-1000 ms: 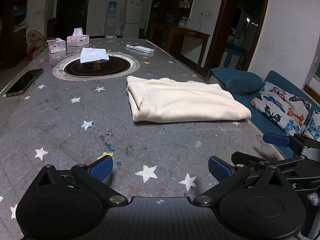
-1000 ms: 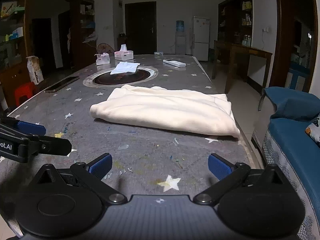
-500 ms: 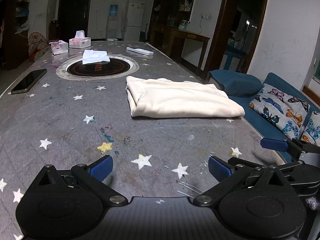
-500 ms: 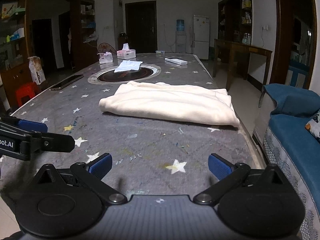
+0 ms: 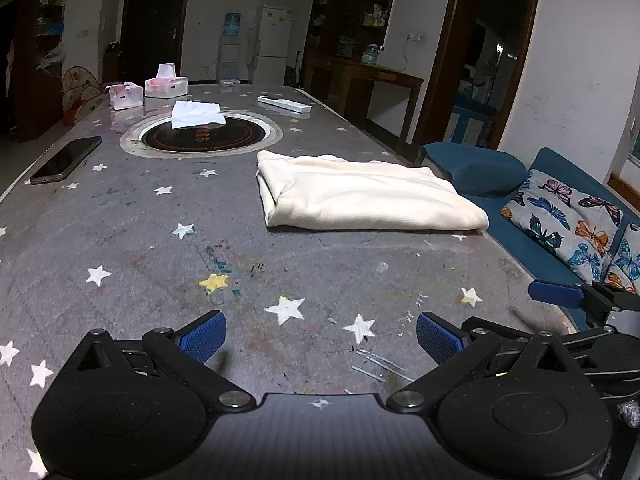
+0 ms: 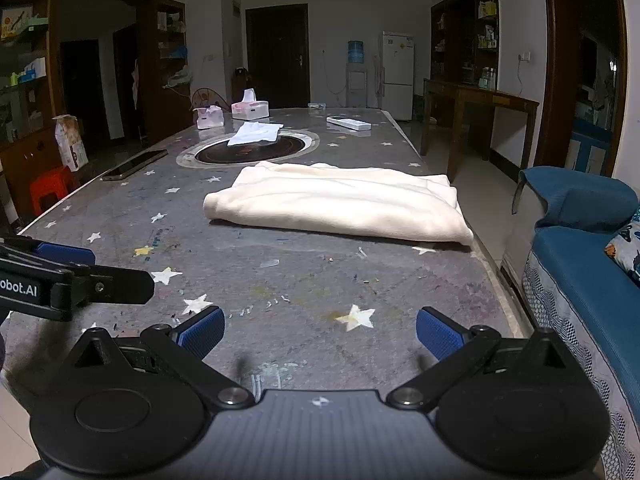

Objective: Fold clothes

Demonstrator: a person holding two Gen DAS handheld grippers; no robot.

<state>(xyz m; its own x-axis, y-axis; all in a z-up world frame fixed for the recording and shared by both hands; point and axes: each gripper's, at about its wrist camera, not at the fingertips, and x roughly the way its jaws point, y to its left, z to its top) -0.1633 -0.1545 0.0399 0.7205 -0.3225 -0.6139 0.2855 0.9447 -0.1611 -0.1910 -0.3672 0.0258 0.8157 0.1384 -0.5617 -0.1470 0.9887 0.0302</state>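
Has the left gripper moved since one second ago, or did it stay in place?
Yes. The left gripper has pulled back from the folded cream garment: more of the star-patterned table now lies between them.

The black left gripper with blue finger pads (image 5: 320,336) hangs with jaws spread wide and empty; the matching black right gripper (image 6: 320,334), just beside it, is likewise spread wide and empty.

- The left gripper (image 6: 64,254), seen from the right wrist view, bears white letters on its black side; they read "obot.AI", and the picture's edge cuts off the start of the word.
- The round dark plate (image 5: 204,135) set into the surface shows reddish characters in the left wrist view, too blurred to read.
- The bag (image 6: 71,148) on the floor carries print too small to read.
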